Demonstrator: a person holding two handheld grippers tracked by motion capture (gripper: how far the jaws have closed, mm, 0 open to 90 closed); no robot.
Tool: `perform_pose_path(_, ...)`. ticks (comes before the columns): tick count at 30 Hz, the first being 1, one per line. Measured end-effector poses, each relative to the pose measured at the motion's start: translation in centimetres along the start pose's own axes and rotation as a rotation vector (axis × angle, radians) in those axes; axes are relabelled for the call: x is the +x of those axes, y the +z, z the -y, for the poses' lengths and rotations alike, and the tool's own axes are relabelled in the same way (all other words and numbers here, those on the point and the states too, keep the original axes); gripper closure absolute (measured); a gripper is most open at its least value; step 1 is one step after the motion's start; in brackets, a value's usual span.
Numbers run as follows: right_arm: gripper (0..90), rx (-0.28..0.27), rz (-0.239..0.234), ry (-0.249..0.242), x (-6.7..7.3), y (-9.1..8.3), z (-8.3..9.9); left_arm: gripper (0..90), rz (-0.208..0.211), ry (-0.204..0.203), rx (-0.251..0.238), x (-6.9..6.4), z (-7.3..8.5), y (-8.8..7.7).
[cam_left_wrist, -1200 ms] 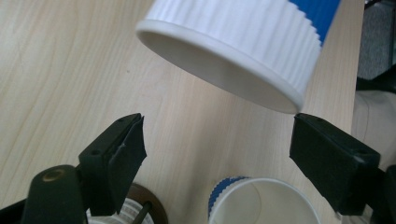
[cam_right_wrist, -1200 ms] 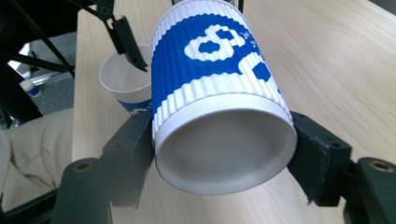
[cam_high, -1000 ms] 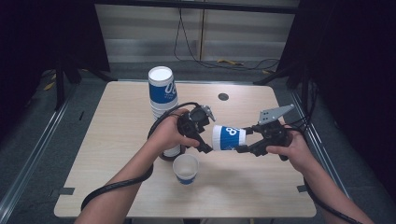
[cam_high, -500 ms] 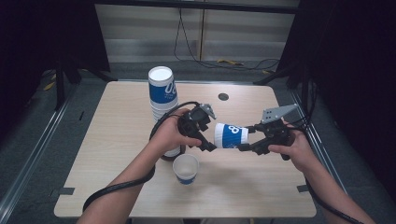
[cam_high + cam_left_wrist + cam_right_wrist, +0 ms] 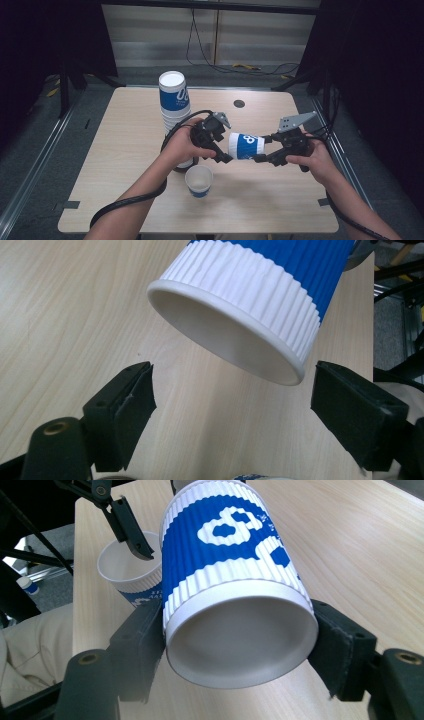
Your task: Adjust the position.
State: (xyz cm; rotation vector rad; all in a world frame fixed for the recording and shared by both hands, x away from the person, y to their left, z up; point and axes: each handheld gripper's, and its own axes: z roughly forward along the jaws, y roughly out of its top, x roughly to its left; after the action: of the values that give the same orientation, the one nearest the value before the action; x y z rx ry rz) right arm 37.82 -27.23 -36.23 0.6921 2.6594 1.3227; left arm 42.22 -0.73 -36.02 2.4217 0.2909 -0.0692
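clamping right gripper (image 5: 260, 159) on sideways blue-and-white cup (image 5: 246, 146) at frame centre, holding left gripper (image 5: 224, 150) jaws apart beside its rim, upright cup (image 5: 199, 180) standing below

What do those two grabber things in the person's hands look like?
Both are black. The left gripper has two chunky flat jaws and a thick black cable looping back past the forearm. The right gripper carries a grey three-cornered plate on top. The forearms are bare, no sleeves showing.

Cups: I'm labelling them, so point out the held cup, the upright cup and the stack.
held cup (image 5: 235, 565): right gripper view, blue printed side.
upright cup (image 5: 199, 178): high view, inside.
stack (image 5: 174, 96): high view, top cup's blue band.
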Motion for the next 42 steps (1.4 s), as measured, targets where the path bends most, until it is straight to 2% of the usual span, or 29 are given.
perform_pose_path(17, 28.3, -0.007, 0.000, 0.009, -0.01, 0.00, -0.17, 17.2, 0.000, 0.007, -0.015, -0.02, 0.13, 0.49)
perform_pose_path(23, 28.3, -0.019, -0.006, 0.011, 0.07, -0.09, -0.23, 17.2, -0.008, -0.002, -0.060, 0.09, 0.22, 0.48)
perform_pose_path(28, 28.3, -0.030, -0.018, 0.013, 0.09, -0.22, -0.18, 15.7, -0.009, 0.004, -0.078, 0.03, 0.16, 0.35)
perform_pose_path(34, 28.4, -0.042, -0.030, 0.010, 0.09, -0.27, 0.05, 15.0, 0.005, 0.037, -0.089, -0.04, 0.14, 0.49)
perform_pose_path(35, 28.4, -0.043, -0.032, 0.007, 0.12, -0.25, 0.09, 14.7, 0.008, 0.053, -0.090, -0.03, 0.11, 0.54)
perform_pose_path(42, 28.5, -0.038, -0.048, -0.003, 0.26, -0.05, 0.22, 13.7, 0.020, 0.094, -0.077, -0.33, -0.44, 0.91)
